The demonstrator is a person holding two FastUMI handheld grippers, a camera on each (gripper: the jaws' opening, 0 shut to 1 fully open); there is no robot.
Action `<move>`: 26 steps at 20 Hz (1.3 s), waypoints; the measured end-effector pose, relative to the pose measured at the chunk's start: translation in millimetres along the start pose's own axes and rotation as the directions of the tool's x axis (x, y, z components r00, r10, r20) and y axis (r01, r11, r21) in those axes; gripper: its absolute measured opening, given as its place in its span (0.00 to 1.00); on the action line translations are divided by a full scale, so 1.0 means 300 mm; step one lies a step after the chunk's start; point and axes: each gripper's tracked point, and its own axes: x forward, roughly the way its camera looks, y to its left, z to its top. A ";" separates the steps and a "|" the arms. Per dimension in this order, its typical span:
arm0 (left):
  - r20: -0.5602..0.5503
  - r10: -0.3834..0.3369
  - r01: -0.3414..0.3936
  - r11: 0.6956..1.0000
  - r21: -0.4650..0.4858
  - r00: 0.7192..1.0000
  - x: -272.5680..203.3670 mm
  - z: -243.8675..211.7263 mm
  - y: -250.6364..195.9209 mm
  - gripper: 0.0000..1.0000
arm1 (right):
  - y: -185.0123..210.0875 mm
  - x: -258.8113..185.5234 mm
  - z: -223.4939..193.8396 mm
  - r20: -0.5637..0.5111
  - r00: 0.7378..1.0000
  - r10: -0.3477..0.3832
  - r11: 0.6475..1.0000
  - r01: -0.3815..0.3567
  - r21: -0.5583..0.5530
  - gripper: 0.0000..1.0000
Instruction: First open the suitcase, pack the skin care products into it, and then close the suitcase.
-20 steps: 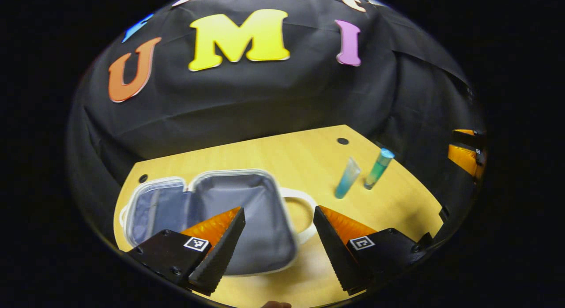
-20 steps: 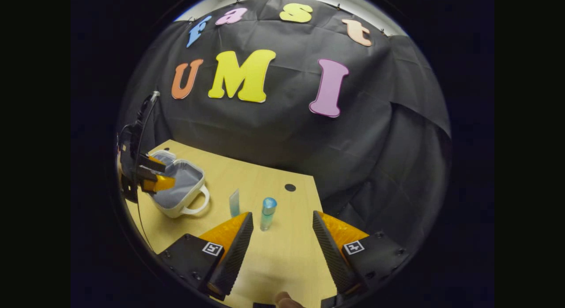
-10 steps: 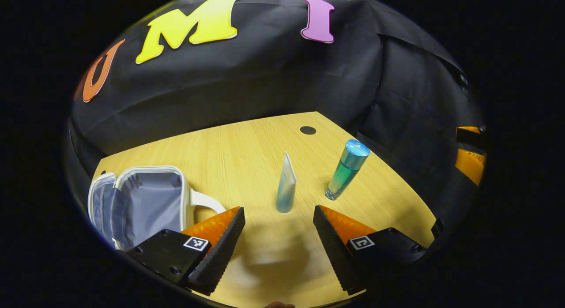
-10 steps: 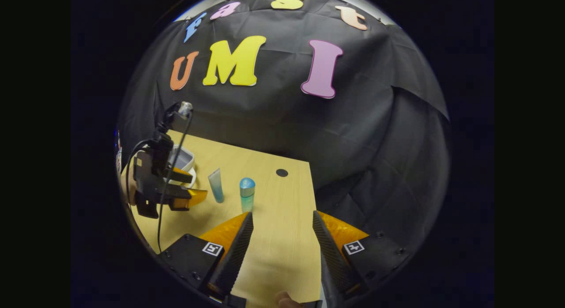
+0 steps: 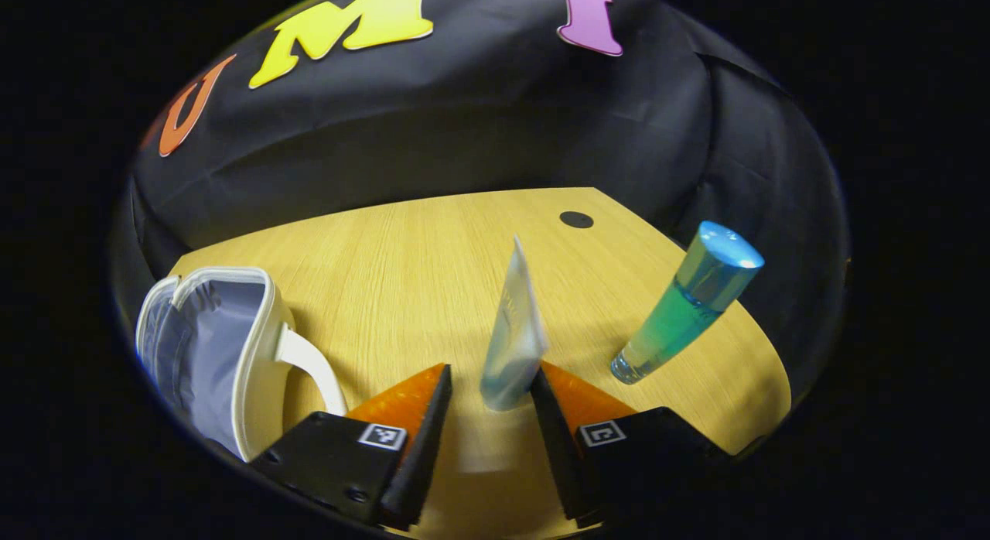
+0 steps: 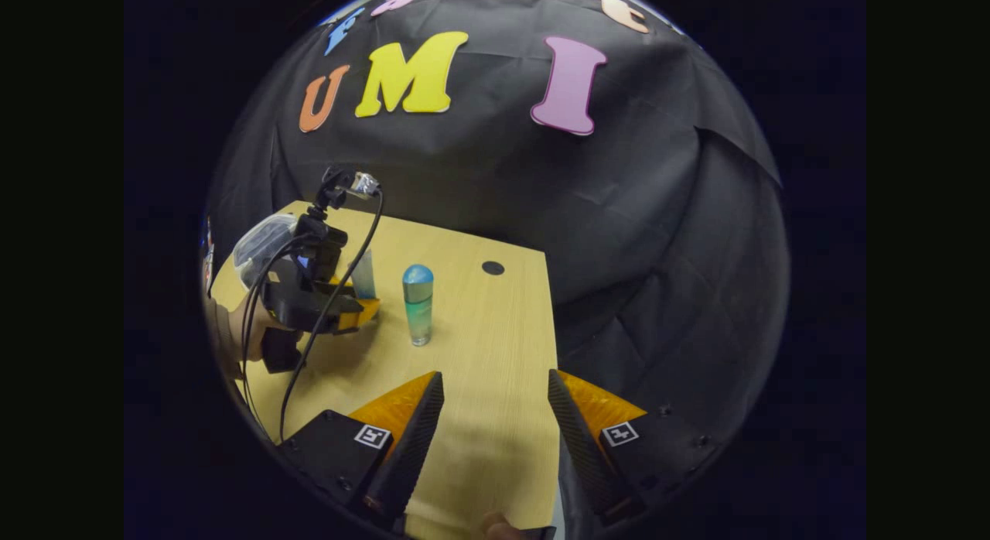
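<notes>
In the left gripper view, the left gripper (image 5: 486,385) has its two fingers set on either side of the lower end of a pale blue tube (image 5: 513,340), which stands upright on the table (image 5: 402,261) with its flat crimped end up. One finger touches the tube's side; the other stands a little apart from it, so the jaws are parted and not yet clamped on it. Just beyond that gripper, off to one side, a blue-green bottle (image 5: 682,303) with a blue cap stands on the table, apart from the tube. On the opposite side lies the open suitcase (image 5: 213,346), white-edged with a grey lining and a white handle toward the gripper.

In the right gripper view, the right gripper (image 6: 495,416) hangs over bare tabletop (image 6: 495,323) with its fingers spread wide and nothing between them. Ahead of it stands the bottle (image 6: 418,303), and past that the left gripper (image 6: 363,308), held by a hand (image 6: 232,339), is at the tube (image 6: 362,274).
</notes>
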 end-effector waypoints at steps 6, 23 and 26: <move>-0.004 -0.031 0.030 0.999 -0.021 1.000 0.019 -0.008 -0.022 0.43 | 0.035 0.042 -0.018 -0.022 1.000 0.005 1.000 -0.005 0.011 0.80; 0.092 0.041 -0.036 0.998 -0.053 0.995 -0.452 0.096 0.142 0.41 | 0.336 0.345 0.153 0.043 0.993 0.106 0.990 -0.109 0.093 0.80; 0.077 0.077 -0.073 0.996 -0.059 0.994 -0.524 0.075 0.216 0.41 | 0.386 0.423 0.157 0.041 0.993 0.111 0.985 -0.116 0.125 0.80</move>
